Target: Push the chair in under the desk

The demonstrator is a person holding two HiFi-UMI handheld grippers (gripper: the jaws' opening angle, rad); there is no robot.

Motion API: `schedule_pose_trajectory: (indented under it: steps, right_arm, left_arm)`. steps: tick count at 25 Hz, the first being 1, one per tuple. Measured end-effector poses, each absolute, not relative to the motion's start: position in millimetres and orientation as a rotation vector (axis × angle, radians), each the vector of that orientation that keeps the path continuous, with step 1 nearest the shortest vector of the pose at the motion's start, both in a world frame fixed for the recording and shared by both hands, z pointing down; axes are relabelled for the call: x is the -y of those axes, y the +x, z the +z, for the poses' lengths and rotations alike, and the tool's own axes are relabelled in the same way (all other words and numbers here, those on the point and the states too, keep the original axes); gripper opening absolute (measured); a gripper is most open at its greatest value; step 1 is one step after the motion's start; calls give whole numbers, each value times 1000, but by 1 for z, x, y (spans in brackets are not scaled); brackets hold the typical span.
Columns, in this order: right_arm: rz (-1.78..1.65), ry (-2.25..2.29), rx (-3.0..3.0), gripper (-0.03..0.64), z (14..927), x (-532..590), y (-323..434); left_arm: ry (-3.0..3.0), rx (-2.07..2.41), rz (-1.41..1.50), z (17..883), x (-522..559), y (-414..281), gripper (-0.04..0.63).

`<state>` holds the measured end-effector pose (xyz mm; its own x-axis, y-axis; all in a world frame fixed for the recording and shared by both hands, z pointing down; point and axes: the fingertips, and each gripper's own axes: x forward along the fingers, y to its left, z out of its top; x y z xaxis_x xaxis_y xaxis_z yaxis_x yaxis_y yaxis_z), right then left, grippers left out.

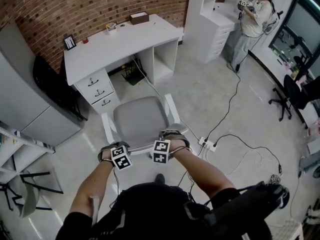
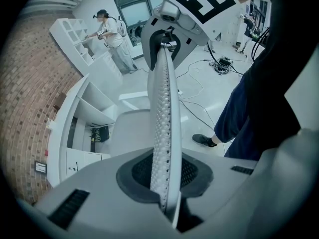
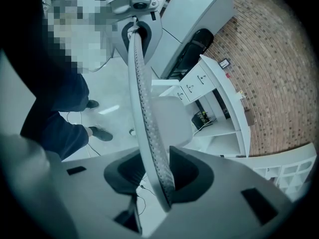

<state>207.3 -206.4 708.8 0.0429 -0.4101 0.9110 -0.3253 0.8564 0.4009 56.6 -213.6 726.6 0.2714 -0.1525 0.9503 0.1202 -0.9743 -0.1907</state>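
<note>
The chair, with a grey seat and a white frame, stands on the floor in front of the white desk, facing its open knee space. Both grippers hold the top edge of the chair's white mesh backrest from behind. In the head view my left gripper is at the left end of that edge and my right gripper at the right end. In the left gripper view the backrest edge runs between the jaws of the left gripper, pads pressed on it. The right gripper clamps the backrest the same way.
The desk's drawer unit is left of the knee space. A power strip with cables lies on the floor to the chair's right. A black bag leans by the desk. Another person stands far right near white shelving; a black office chair is beyond.
</note>
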Motion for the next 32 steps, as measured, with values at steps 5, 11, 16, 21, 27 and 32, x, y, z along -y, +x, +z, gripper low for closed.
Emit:
schedule_pose_trajectory:
  steps: [5, 11, 16, 21, 27, 32]
  right_arm:
    - [-81, 585, 1561, 135, 711, 219, 221]
    - [-93, 588, 1564, 141, 709, 232, 241]
    - [-95, 591, 1554, 141, 708, 253, 254]
    - [-87, 584, 1545, 143, 710, 270, 269]
    - [-82, 582, 1537, 144, 710, 295, 290]
    - [-72, 571, 1537, 149, 712, 316, 303]
  left_arm:
    - [-2296, -54, -1739, 726, 224, 72, 34]
    - [-2318, -48, -1760, 726, 235, 92, 35]
    - [-2332, -46, -1753, 724, 255, 105, 35]
    - [-2341, -53, -1751, 725, 269, 120, 34]
    - [-2346, -54, -1760, 725, 292, 139, 32]
    - [-2362, -51, -1791, 727, 310, 151, 31]
